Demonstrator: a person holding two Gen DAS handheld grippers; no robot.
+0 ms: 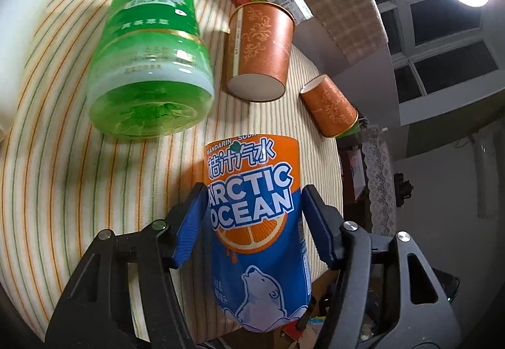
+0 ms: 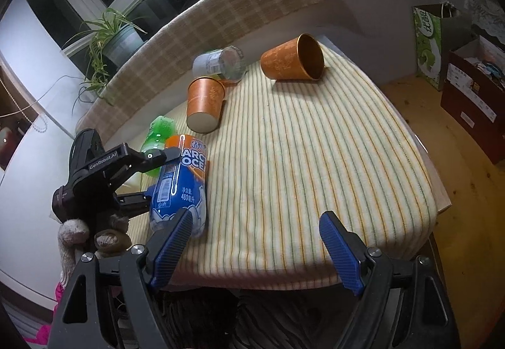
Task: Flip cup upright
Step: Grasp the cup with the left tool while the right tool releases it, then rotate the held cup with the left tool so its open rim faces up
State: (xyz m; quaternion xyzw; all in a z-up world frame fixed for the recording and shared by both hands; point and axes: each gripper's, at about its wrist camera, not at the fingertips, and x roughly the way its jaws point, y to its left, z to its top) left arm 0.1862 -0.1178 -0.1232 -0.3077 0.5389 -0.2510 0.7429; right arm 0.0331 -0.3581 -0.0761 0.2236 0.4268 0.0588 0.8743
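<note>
Left wrist view: the left gripper has its blue pads on either side of the Arctic Ocean bottle, clamped on its labelled body, the bottle's long axis running away from the camera over the striped cloth on the desk. Beyond it a green tea bottle lies on its side, base toward the lens. One orange cup stands mouth-down, its white base showing; a second orange cup lies tipped over near the cloth's edge. Right wrist view: the right gripper hangs with fingers spread wide, holding nothing. The lying cup rests on its side at the far end, its long axis level, mouth facing right; the inverted cup sits near a clear bottle.
</note>
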